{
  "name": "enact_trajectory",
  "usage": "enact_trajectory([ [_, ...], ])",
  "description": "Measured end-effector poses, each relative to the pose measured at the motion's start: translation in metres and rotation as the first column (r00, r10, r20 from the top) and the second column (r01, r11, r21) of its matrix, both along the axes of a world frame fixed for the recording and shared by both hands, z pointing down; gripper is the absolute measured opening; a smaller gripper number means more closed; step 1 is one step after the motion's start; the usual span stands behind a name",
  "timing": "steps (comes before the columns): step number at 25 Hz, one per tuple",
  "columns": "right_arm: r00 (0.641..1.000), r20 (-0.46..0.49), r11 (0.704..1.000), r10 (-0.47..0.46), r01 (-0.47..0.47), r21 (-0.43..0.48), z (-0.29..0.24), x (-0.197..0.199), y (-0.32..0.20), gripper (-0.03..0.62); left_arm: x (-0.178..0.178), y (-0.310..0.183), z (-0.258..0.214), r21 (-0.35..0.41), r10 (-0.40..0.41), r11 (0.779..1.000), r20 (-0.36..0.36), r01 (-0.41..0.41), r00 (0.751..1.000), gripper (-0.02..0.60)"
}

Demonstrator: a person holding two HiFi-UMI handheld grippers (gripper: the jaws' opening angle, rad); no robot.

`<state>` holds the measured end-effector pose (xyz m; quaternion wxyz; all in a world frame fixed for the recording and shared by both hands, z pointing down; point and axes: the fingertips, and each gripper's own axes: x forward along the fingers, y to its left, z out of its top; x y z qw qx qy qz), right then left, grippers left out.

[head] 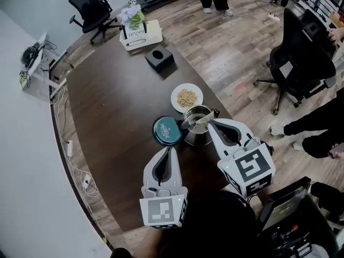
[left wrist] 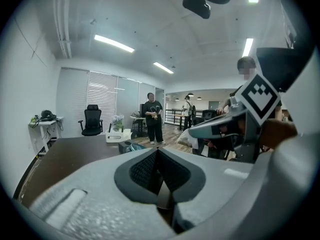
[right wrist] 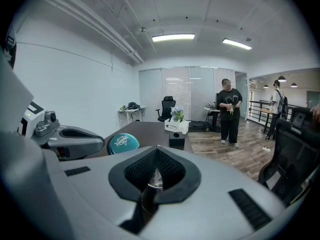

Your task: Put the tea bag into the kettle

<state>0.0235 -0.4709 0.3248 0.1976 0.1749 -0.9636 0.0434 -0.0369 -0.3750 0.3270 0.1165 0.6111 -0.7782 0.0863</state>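
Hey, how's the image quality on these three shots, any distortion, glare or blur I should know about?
Head view: even, soft light, sharp, only mild glints on the kettle. Left gripper view: heavy fisheye with black corners, ceiling lights blown out, a mosaic patch over one face, the left gripper soft up close. Right gripper view: same fisheye and corners, ceiling strip glaring.

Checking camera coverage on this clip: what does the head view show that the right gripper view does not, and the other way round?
Only the head view: the white plate with a pale heap on it, and the kettle with its open mouth. Only the right gripper view: the ceiling lights and the far windows. Both: the teal tin, the black box, the flower crate and the left gripper.
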Motion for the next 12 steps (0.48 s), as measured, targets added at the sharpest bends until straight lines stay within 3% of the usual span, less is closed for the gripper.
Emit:
enact_trajectory([
  [3, 1.000, -0.004, 1.000, -0.016, 0.016, -0.018, 0.006, -0.006, -0.003, 0.009, -0.006, -0.001, 0.002, -0.029, -0.034, 0.999, -0.006, 0.034, 0.999, 0.005],
  [12, 0.998, -0.041, 0.997, -0.053, 0.051, -0.057, 0.027, -0.024, -0.008, 0.009, -0.014, -0.007, 0.015, -0.039, -0.039, 0.999, -0.029, 0.038, 0.999, 0.005],
])
